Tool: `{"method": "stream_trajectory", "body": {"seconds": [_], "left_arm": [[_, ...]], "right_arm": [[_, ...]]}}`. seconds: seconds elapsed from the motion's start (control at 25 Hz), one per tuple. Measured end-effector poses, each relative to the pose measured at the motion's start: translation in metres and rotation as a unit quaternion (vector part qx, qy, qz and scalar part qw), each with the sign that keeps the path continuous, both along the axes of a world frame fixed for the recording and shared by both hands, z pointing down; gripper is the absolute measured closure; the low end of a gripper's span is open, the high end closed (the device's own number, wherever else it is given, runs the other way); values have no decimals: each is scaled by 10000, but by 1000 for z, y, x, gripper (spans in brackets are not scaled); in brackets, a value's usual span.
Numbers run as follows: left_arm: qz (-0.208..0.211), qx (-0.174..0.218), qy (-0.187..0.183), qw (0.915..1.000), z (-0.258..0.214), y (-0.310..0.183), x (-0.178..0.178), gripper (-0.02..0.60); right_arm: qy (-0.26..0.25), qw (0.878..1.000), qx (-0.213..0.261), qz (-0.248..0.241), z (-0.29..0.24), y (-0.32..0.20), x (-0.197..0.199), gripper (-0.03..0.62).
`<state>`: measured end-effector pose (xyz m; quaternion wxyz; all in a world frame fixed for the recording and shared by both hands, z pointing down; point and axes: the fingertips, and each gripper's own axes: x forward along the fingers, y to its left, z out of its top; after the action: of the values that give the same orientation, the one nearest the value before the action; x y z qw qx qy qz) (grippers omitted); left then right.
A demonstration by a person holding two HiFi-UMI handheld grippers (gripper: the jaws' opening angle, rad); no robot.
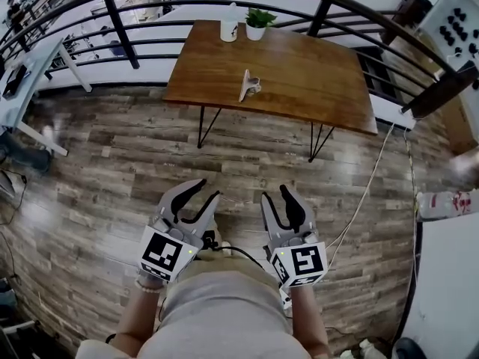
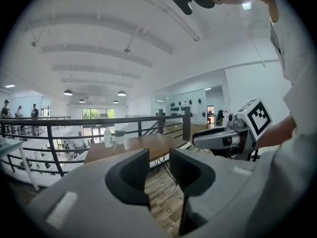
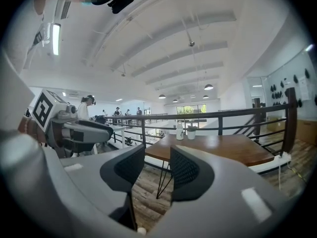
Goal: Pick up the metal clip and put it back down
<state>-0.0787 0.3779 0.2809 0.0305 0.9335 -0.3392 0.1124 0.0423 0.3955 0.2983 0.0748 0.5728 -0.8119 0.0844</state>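
Low at the left of the head view, the grey left gripper (image 1: 206, 190) hangs over the grey-brown plank floor (image 1: 105, 163), its black fingers (image 2: 131, 175) a little apart with nothing between them. Well beyond it, the silver metal clip (image 1: 249, 85) lies near the middle of the brown rectangular wooden surface (image 1: 322, 73), with a white bottle (image 1: 229, 27) and a small green plant in a white pot (image 1: 259, 21) at the far edge. The grey right gripper (image 1: 275, 193) is alongside the left one, its fingers (image 3: 190, 170) likewise parted and empty.

Left claw (image 1: 210, 188), right claw (image 1: 274, 192): grey, black pads (image 1: 293, 209), marker cubes (image 1: 166, 253).
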Motion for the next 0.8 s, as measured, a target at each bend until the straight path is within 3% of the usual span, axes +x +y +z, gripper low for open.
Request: {"method": "stream_trajectory", "body": {"seconds": [0.4,0.8], "left_arm": [[271,-10,10,9996,8,-41,14,463],[506,-17,77,9987,12,-139,23,463]], "right_arm": [[-55,9997,-147,181,15,-33,7,425],[61,9989,-251,398,17,-121,16,425]]}}
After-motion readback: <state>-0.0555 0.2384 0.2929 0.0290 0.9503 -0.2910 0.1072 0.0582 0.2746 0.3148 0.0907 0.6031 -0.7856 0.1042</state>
